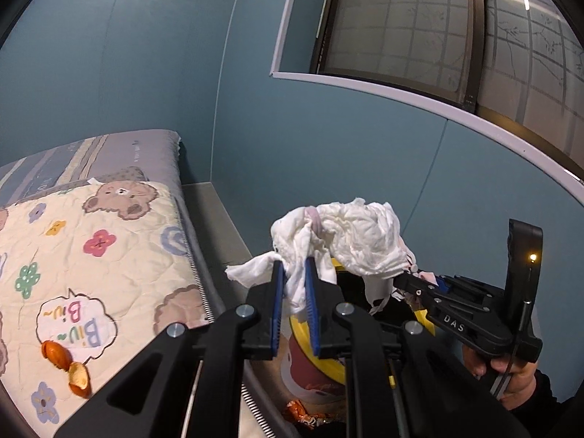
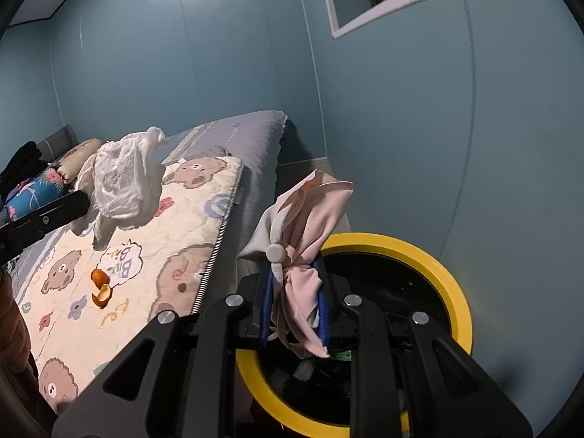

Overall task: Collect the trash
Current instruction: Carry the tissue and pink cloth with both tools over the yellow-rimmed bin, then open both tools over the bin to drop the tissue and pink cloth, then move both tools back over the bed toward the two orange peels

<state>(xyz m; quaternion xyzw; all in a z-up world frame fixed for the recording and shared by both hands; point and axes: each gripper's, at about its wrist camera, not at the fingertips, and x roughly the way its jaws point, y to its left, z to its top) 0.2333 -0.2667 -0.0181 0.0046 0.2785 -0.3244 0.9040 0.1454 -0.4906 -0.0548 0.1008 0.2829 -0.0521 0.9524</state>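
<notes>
My left gripper [image 1: 294, 266] is shut on a crumpled white tissue wad [image 1: 350, 237], held in the air above the bin; the wad also shows in the right wrist view [image 2: 124, 179]. My right gripper [image 2: 294, 270] is shut on a pink cloth-like piece of trash [image 2: 310, 226] with a white button, held over the yellow-rimmed trash bin [image 2: 438, 266]. In the left wrist view the right gripper [image 1: 408, 277] sits just right of the tissue, and the bin rim [image 1: 330, 365] shows below. Orange peel pieces [image 1: 67, 363] lie on the bed quilt, also in the right wrist view [image 2: 100, 286].
A bed with a bear-pattern quilt [image 2: 146, 255] fills the left. The bin stands on the floor between bed and blue wall [image 2: 401, 127]. A window [image 1: 438, 36] is above. Wrappers [image 1: 303, 414] lie near the bin's base. Pillows [image 2: 40, 182] are at the bed's far end.
</notes>
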